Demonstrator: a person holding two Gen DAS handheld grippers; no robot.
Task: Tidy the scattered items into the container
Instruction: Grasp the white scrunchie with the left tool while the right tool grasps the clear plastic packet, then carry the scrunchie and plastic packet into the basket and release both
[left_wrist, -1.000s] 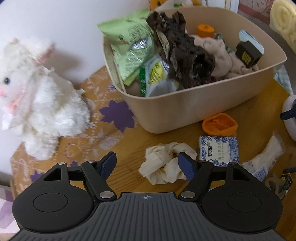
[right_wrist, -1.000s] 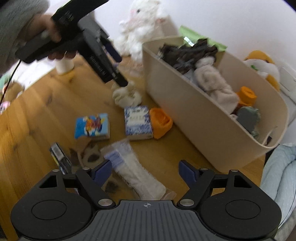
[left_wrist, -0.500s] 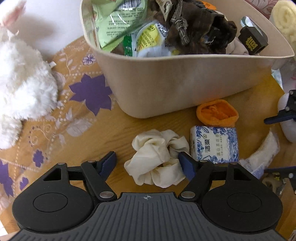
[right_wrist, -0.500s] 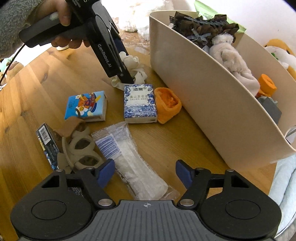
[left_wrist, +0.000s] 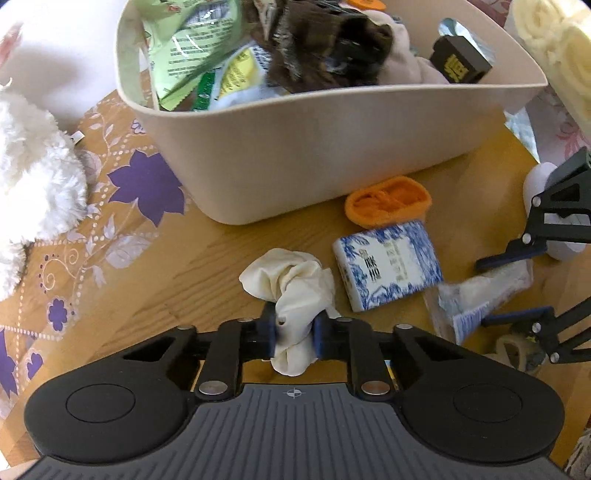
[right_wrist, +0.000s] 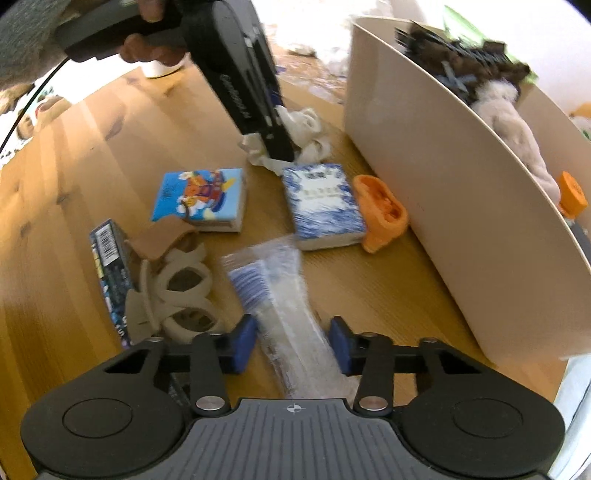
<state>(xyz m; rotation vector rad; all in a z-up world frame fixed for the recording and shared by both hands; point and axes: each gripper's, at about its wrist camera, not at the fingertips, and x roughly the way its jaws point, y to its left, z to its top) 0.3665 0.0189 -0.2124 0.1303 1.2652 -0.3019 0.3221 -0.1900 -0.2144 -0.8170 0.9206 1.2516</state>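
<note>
My left gripper (left_wrist: 293, 334) is shut on a cream scrunchie (left_wrist: 291, 288) that lies on the wooden table in front of the beige container (left_wrist: 332, 147). The container is full of snack packets and cloth. My right gripper (right_wrist: 291, 343) is open, its blue pads on either side of a clear plastic packet (right_wrist: 288, 321) on the table. The scrunchie also shows in the right wrist view (right_wrist: 306, 129), partly hidden by the left gripper (right_wrist: 280, 147).
A blue-and-white tissue pack (right_wrist: 321, 203), an orange sock (right_wrist: 380, 214), a cartoon tissue pack (right_wrist: 201, 197), a beige hair claw (right_wrist: 177, 291) and a dark barcode box (right_wrist: 107, 266) lie on the table. A white plush toy (left_wrist: 33, 177) sits left on a patterned cloth (left_wrist: 110, 206).
My left gripper moved down and closed on the scrunchie. My right gripper moved forward and down around the plastic packet, its jaws narrowing.
</note>
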